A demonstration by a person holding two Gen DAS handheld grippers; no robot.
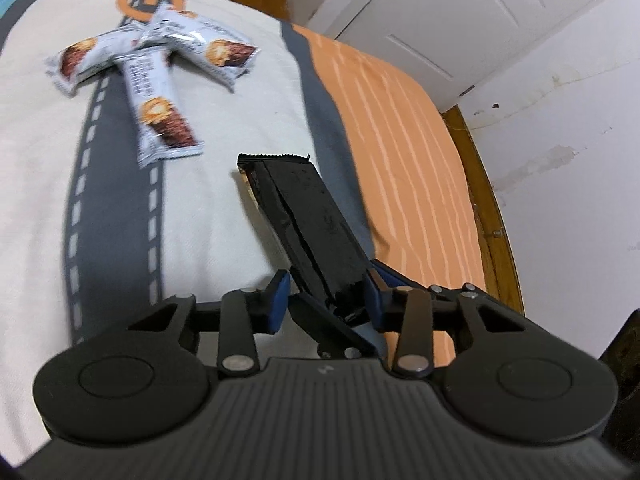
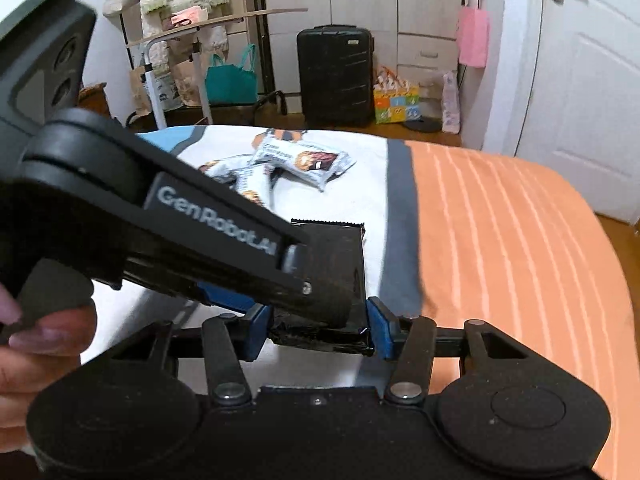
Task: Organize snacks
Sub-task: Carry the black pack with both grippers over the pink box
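A black-wrapped snack bar (image 1: 304, 216) hangs tilted above the bed, its crimped far end up. My right gripper (image 2: 318, 330) is shut on the bar's near end (image 2: 336, 256), blue pads on both edges. My left gripper (image 1: 324, 302) straddles the same end; its right pad (image 1: 374, 296) meets the wrapper while its left pad (image 1: 276, 304) stands a little off. One right-gripper finger (image 1: 332, 328) shows between them. In the right wrist view a left-gripper finger (image 2: 224, 232) crosses over the bar. Three white snack bars (image 1: 160, 92) lie overlapped further back on the bed.
The bed has a white cover (image 1: 224, 92) with a grey road print and an orange striped sheet (image 1: 400, 160) at the right. A hand (image 2: 40, 344) holds the left gripper. Beyond the bed stand a black suitcase (image 2: 334, 76), bags and a white door (image 2: 580, 100).
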